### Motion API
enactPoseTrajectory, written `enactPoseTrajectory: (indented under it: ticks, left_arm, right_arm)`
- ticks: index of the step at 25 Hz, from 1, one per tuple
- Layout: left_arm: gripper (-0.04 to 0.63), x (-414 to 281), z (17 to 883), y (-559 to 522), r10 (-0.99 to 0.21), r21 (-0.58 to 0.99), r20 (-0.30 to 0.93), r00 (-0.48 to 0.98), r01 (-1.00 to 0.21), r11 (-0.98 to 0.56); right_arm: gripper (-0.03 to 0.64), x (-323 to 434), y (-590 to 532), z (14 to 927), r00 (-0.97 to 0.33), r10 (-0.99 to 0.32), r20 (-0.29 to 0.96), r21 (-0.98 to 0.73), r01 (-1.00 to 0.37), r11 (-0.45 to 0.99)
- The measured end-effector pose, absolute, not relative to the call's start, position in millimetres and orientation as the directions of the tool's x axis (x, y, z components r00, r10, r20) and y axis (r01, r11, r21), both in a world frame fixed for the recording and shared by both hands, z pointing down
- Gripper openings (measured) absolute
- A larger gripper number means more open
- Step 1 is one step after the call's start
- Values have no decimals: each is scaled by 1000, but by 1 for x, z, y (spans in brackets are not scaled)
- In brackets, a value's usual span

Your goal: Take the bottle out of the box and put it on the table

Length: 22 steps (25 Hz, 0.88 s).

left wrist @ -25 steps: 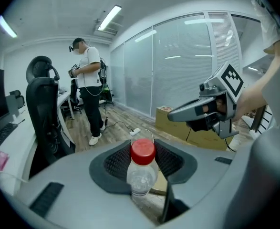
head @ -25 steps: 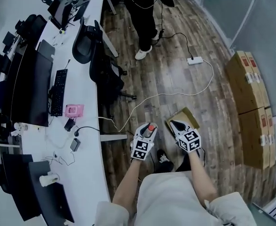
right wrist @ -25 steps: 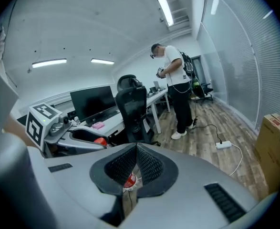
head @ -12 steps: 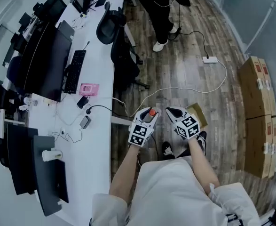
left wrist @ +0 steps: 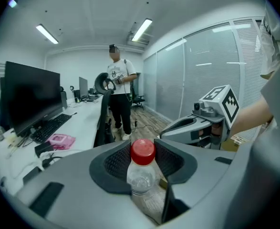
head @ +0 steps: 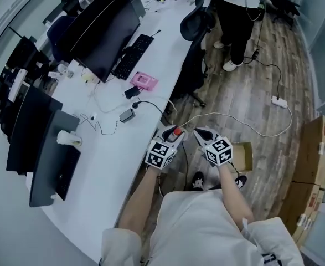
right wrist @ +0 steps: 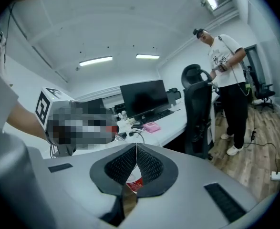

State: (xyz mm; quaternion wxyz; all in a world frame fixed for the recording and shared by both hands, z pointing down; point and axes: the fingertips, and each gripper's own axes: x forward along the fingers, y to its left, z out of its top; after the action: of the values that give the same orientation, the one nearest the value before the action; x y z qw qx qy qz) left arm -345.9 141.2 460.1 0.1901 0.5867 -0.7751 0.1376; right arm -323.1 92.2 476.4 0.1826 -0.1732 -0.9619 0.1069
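Two tongs are held side by side at the edge of the white tabletop (head: 109,159). The left tongs (head: 171,135) grip a clear bottle (left wrist: 140,174) with a red cap, standing upright. The right tongs (right wrist: 136,150) are pressed together, holding nothing. A brown box (head: 243,155) sits on the floor to their right.
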Motion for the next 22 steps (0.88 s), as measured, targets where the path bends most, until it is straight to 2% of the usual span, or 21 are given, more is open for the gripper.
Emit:
enactPoseTrajectory:
  ticks: [8,13,22]
  left_arm:
    - [160,-407,433,287,-746,-27,468,-475,-851,525]
    - [161,-436,425,352,-663,-71,484,-571,-781,621]
    - [161,-470,426,443,-534,10,496,-685,-610,792]
  right_arm:
    - [40,-376,218,465,-762,580,287,-279,513,812]
    - [40,-380,271,463,-709,638,302,-279,574,770]
    - [40,-379,310,470,-665,677,315,-303,606,736]
